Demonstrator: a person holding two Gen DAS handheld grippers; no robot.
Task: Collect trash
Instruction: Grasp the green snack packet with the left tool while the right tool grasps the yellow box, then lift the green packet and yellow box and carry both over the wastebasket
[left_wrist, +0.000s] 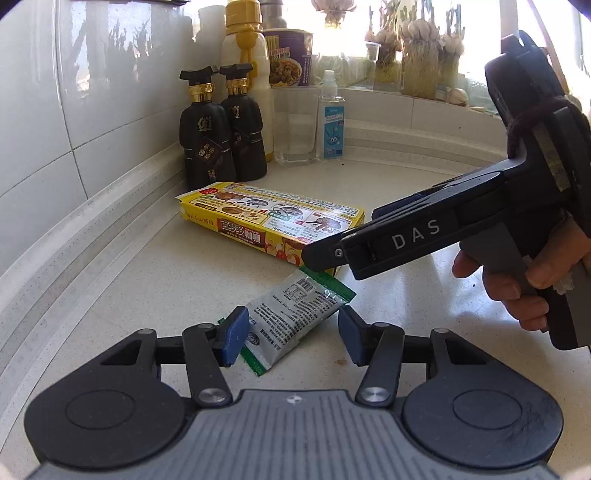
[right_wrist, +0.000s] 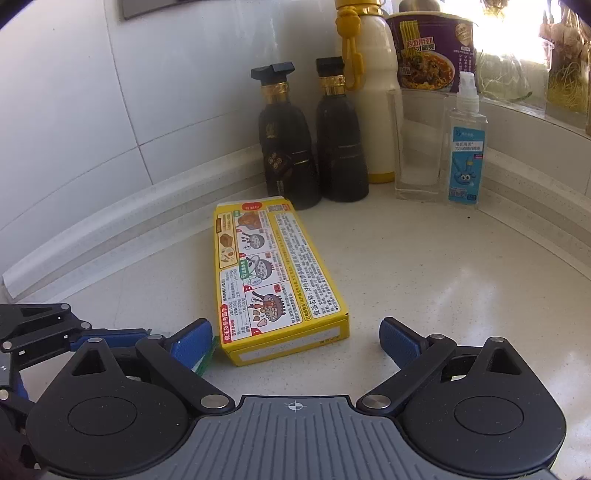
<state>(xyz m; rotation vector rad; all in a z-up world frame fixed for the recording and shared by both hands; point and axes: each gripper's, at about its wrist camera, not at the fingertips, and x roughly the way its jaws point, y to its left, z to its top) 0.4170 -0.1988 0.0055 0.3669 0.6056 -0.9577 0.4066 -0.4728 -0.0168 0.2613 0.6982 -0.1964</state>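
Silver sachet (left_wrist: 295, 314) between left gripper (left_wrist: 291, 336) fingers; right view hides it.

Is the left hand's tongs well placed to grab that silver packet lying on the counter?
Probably yes. The left tongs are open, with the silver packet lying between the two blue pads and nothing covering it. The yellow box sits further back, and the right tongs are off to the side.

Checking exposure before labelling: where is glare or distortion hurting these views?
Left wrist: window behind the garlic jars is blown out and the wall's white trim strip bows from fisheye. Right wrist: top-right corner overexposed, washing out the purple noodle cup.
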